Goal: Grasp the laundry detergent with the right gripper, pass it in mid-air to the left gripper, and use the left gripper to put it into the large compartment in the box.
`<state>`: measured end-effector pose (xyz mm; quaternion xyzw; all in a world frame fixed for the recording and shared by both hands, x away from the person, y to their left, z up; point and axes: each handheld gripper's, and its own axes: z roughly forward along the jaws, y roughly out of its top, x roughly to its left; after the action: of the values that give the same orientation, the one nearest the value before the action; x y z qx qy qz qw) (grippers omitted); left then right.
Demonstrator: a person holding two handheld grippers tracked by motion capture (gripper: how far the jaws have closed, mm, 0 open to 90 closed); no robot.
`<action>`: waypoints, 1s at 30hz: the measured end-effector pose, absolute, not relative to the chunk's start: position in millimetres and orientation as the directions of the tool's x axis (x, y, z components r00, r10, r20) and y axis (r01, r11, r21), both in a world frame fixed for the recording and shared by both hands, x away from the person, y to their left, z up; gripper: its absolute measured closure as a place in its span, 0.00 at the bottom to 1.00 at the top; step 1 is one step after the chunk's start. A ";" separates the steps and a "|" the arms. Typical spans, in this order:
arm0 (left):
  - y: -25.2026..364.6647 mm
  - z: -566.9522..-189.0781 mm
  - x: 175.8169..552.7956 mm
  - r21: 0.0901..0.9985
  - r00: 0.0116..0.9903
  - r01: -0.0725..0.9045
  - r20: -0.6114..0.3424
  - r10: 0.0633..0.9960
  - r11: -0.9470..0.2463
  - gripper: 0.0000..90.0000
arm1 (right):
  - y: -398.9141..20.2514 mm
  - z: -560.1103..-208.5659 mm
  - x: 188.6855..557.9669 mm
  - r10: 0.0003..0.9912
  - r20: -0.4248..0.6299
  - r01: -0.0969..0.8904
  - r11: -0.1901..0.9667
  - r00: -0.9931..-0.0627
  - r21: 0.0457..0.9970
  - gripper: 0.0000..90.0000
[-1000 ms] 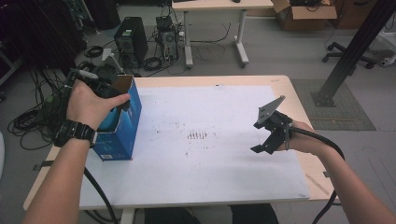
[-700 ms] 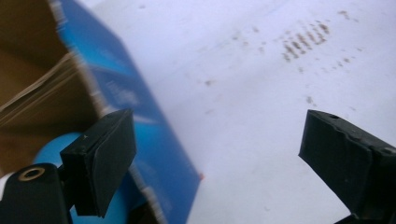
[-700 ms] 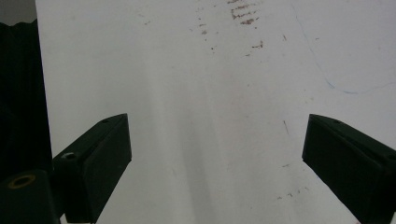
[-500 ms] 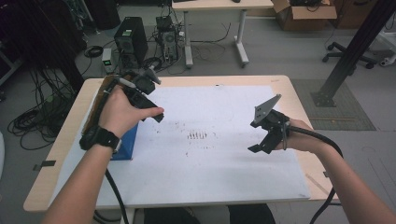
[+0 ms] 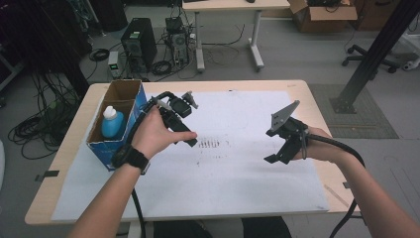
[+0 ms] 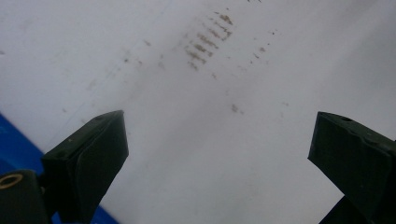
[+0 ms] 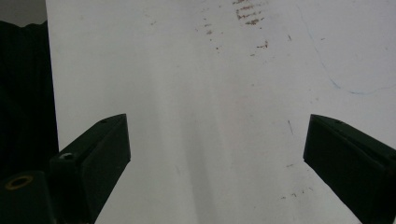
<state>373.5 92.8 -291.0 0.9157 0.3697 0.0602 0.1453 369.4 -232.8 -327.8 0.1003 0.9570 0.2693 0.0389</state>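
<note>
The blue bottle with a white cap (image 5: 112, 123) now stands inside the open blue cardboard box (image 5: 101, 148) at the table's left edge, and the left gripper (image 5: 190, 124), its jaws just opened wide and empty, and the right gripper (image 5: 277, 146), also wide and empty, probably need another thing to pick up next.

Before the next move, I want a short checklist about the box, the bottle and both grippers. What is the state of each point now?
1. Blue box upright near the table's left edge: ok.
2. Bottle standing inside the box: ok.
3. Left gripper open, jaws have just been opening, nothing between them: ok.
4. Right gripper open, holding nothing: ok.
5. White sheet bare between the grippers, only brown marks: ok.
6. Bottle cap tight: cannot tell.
</note>
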 end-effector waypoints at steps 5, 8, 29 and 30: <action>83.5 -303.7 371.1 0.293 0.742 0.644 -0.014 0.670 -0.707 0.06 | -232.5 -330.1 370.9 0.213 -0.011 0.176 0.835 -0.977 0.522 0.08; 79.1 -308.3 369.9 0.287 0.755 0.632 -0.019 0.656 -0.720 0.06 | -231.8 -330.0 371.7 0.211 -0.009 0.175 0.833 -0.977 0.524 0.08; 77.3 -311.4 365.2 0.279 0.767 0.622 -0.028 0.641 -0.732 0.05 | -231.1 -330.0 370.0 0.209 -0.007 0.174 0.835 -0.978 0.522 0.07; 77.2 -311.4 365.1 0.279 0.769 0.620 -0.028 0.639 -0.734 0.05 | -231.3 -330.2 370.1 0.208 -0.006 0.175 0.835 -0.978 0.522 0.07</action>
<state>365.1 77.2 -311.4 0.9304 0.3383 0.0350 0.1370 370.1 -231.3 -330.2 0.0999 0.9573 0.2694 0.0312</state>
